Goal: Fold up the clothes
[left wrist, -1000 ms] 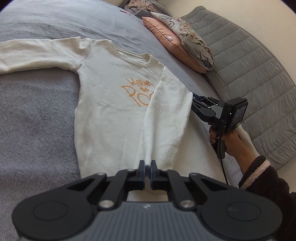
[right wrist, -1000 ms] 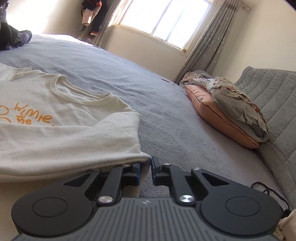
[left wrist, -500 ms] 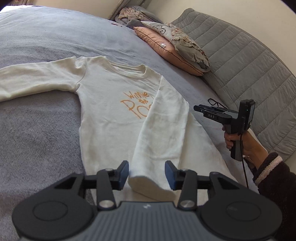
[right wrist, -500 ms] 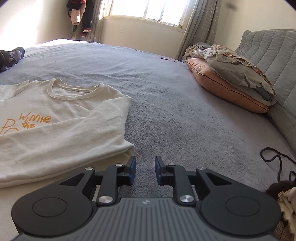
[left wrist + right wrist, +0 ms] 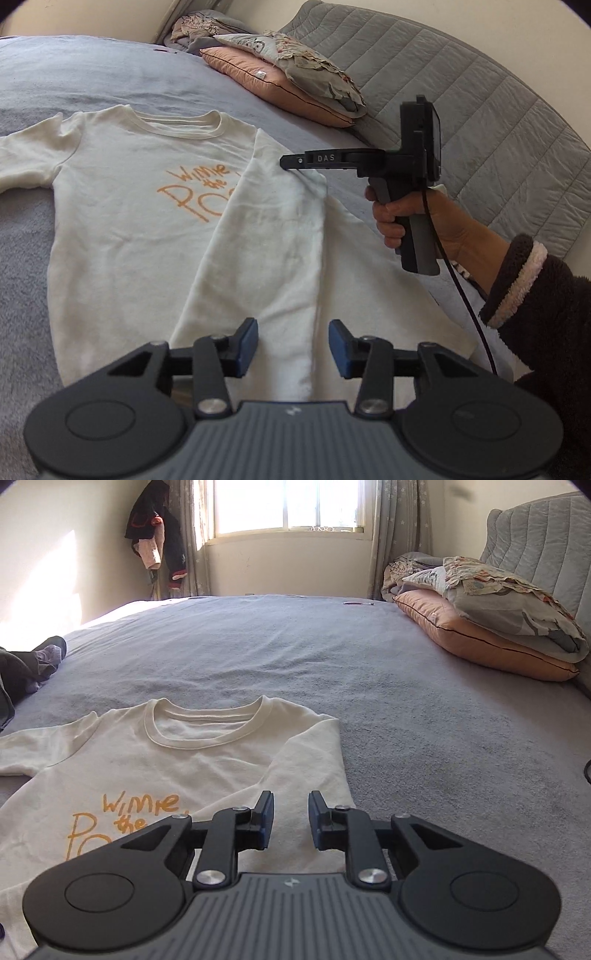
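A cream long-sleeved sweatshirt (image 5: 122, 206) with orange lettering lies face up on the grey bed (image 5: 74, 74). Its right sleeve (image 5: 266, 258) is folded down over the body. The other sleeve (image 5: 22, 166) stretches out to the left. My left gripper (image 5: 292, 347) is open and empty, just above the folded sleeve's cuff end. My right gripper (image 5: 291, 821) is open and empty, hovering over the folded shoulder (image 5: 314, 753). It also shows in the left wrist view (image 5: 295, 162), held side-on above the shoulder fold.
A peach pillow (image 5: 480, 642) with a patterned pillow (image 5: 509, 602) on top lies at the right, against the grey quilted headboard (image 5: 461, 92). Dark clothes (image 5: 26, 664) lie at the bed's left edge. Clothes hang (image 5: 155, 542) beside the window.
Both grippers let go of the folded sleeve and opened. They lifted away from the cloth. The right gripper swung over the shoulder fold.
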A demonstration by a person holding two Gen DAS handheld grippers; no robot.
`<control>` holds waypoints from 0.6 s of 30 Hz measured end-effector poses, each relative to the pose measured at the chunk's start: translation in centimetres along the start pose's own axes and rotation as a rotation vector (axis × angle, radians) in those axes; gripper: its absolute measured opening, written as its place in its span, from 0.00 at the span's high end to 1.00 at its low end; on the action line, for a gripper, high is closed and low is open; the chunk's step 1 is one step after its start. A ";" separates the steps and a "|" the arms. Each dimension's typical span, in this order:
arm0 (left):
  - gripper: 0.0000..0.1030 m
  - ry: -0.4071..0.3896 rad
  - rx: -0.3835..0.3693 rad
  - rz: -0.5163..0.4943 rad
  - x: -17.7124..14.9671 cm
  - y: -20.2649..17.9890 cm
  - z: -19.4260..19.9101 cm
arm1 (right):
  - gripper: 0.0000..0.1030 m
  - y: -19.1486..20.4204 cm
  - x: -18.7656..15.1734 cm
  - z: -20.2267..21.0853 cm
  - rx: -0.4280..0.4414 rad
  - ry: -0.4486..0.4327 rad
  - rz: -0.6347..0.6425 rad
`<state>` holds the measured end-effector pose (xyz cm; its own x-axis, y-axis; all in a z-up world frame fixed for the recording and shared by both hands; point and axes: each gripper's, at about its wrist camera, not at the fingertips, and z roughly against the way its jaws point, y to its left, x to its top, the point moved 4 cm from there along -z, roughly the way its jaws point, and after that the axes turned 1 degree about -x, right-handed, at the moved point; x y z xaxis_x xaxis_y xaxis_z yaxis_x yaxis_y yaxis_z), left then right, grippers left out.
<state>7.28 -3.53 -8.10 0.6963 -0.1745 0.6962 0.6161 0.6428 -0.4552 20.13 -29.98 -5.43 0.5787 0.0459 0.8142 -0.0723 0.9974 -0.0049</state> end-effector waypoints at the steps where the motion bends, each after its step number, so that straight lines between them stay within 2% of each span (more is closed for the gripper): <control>1: 0.59 -0.001 -0.001 -0.015 -0.1 -0.1 0.0 | 0.81 0.0 0.2 -0.8 -0.007 0.012 0.000; 6: 0.58 -0.009 -0.025 -0.009 -0.5 0.3 -0.1 | 0.92 0.1 1.4 -4.7 -0.043 0.070 -0.003; 10: 0.58 -0.018 -0.025 -0.034 -0.8 0.1 -0.1 | 0.92 -0.1 2.8 -7.3 -0.075 0.090 -0.007; 18: 0.56 -0.019 -0.022 -0.072 -0.8 -0.2 -0.1 | 0.91 -1.0 4.7 -10.0 -0.090 0.063 -0.128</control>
<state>6.62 -3.53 -8.63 0.6425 -0.2054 0.7382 0.6726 0.6128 -0.4149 31.00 -30.18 -7.39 0.6290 -0.0808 0.7732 0.0762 0.9962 0.0421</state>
